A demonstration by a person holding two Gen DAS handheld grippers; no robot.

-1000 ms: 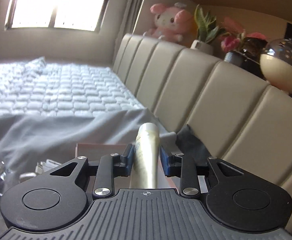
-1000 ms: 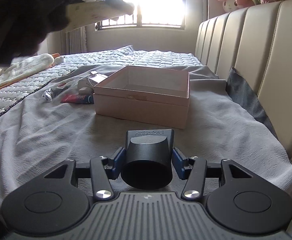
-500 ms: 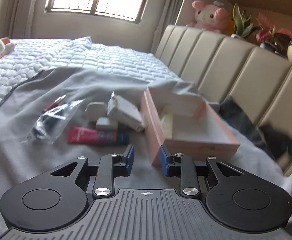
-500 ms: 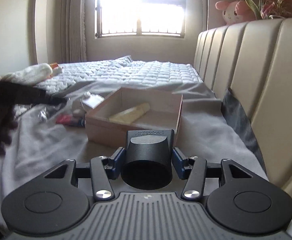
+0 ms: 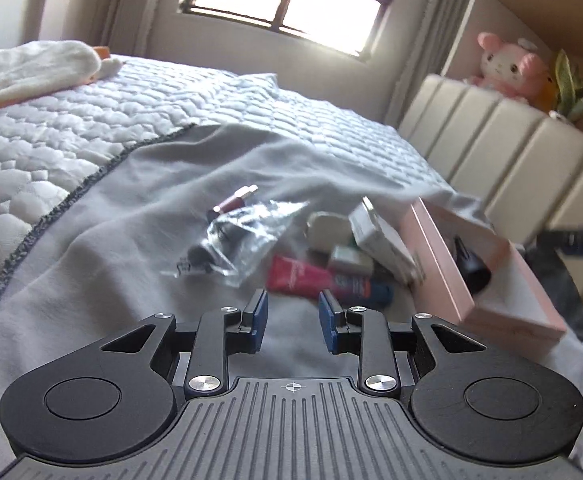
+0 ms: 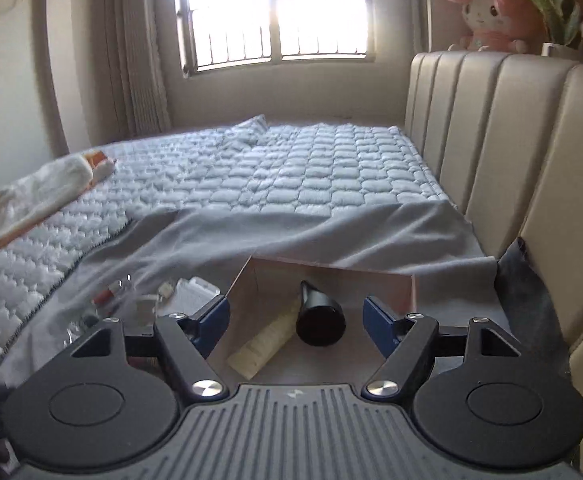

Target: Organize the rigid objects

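Sunlit window and padded headboard frame a bed spread with a grey blanket. Near the headboard edge sits a pink box holding a black nozzle and a cream tube. Above it the right gripper has just been opening its jaws, nothing between them. Beside the box lie a red tube, small white boxes and a plastic bag. Just short of the red tube, the left gripper is partly open and empty.

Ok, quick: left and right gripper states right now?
Left gripper: open, empty.
Right gripper: open, jaws just widened, empty; black nozzle lies in the pink box below.
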